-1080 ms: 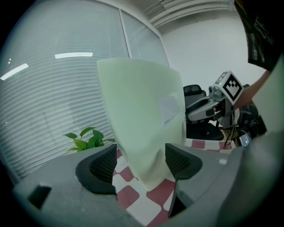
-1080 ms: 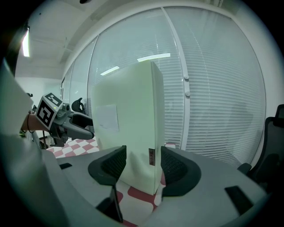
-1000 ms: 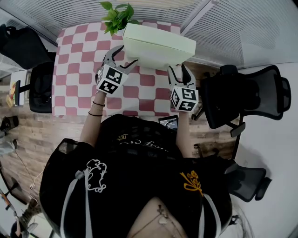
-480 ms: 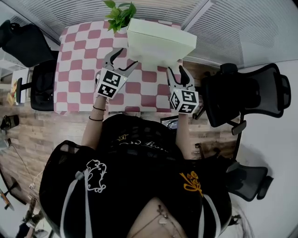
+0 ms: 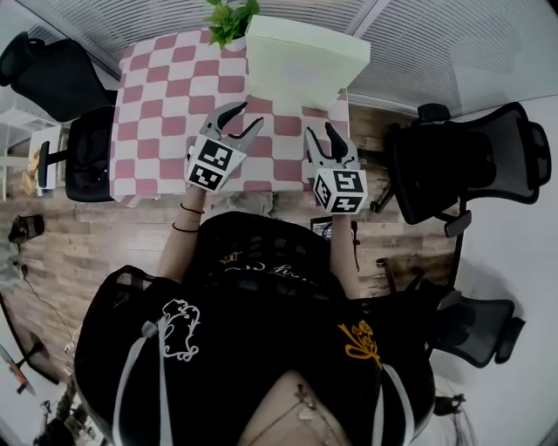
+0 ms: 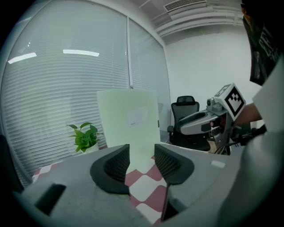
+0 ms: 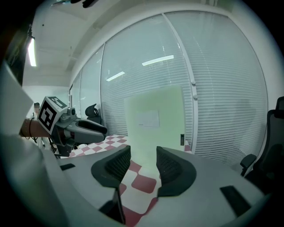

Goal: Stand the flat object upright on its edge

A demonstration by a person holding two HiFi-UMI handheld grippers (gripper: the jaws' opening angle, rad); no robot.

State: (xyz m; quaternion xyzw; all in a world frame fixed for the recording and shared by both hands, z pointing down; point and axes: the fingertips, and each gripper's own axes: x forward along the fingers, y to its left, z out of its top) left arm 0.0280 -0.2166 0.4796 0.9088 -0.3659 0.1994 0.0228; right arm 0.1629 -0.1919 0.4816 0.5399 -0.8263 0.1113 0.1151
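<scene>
A black chair (image 5: 54, 74) stood at the far left, beside the desk (image 5: 166, 96) with its pink-and-white checked cloth. A potted plant (image 5: 231, 17) sat at the desk's back edge, just left of the pale green box (image 5: 305, 57).

The left gripper (image 5: 246, 116) hung over the near part of the desk, well short of the box and aimed toward it. Its fingers (image 6: 116, 165) had just been closing and stood only part way apart. Nothing was between them but the checked cloth beyond, so they were released and touched nothing.

The box stood upright on its edge near the back of the desk, in front of the window blinds (image 7: 222, 80). Its broad face, with a small white label, was turned toward both grippers, and its top edge ran across the desk from left to right. In the gripper views it looked a little taller than wide.

The right gripper (image 5: 321, 131) hung by the desk's near right corner, apart from the box. Its fingers (image 7: 171, 167) had also just been closing and stood apart, empty.

Black office chairs (image 5: 471, 161) stood at the right.
</scene>
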